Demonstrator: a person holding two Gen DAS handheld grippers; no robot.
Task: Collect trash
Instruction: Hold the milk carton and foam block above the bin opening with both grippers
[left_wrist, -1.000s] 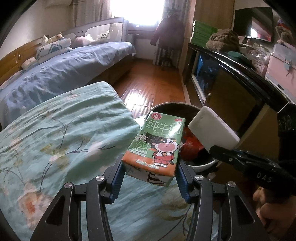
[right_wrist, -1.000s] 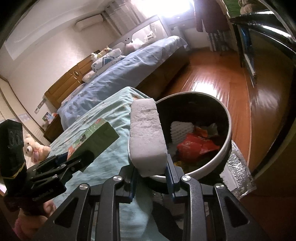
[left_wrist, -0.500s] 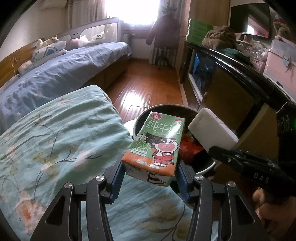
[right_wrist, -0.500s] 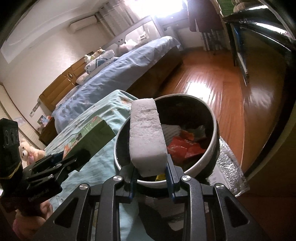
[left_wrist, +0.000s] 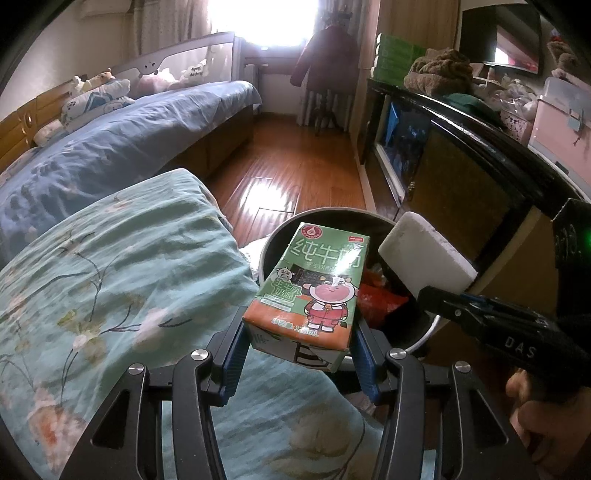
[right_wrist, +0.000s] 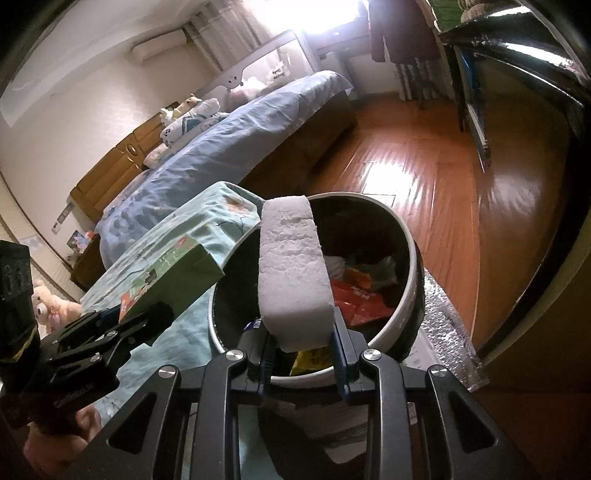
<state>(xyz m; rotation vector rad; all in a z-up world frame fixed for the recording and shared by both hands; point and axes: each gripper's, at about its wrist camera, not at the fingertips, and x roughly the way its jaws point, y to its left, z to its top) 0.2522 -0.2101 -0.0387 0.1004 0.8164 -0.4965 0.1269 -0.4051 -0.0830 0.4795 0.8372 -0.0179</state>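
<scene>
Left wrist view, nearest first: the left gripper (left_wrist: 297, 354) has its blue pads clamped on the lower sides of a green and orange cardboard milk carton with a cartoon cow (left_wrist: 314, 291), which tilts up and away over the edge of a round dark trash bin with a pale rim (left_wrist: 430, 326). Just to its right, the right gripper (left_wrist: 436, 299), held in a person's hand (left_wrist: 543, 424), pinches a white rectangular foam block (left_wrist: 424, 258) above the same bin.

From the right wrist view, the right gripper (right_wrist: 301, 349) stands narrow, closed on the foot of that foam block (right_wrist: 291, 273), which rises upright over the bin (right_wrist: 402, 314). Red and yellow wrappers (right_wrist: 354, 299) lie inside the bin. The carton (right_wrist: 173, 273) sits to the left, beside the rim.

Under and left of the carton spreads a teal quilt with a flower print (left_wrist: 110, 280). Beyond it lies a bed with a blue cover (left_wrist: 129, 136), then a glossy wooden floor (left_wrist: 291, 158).
</scene>
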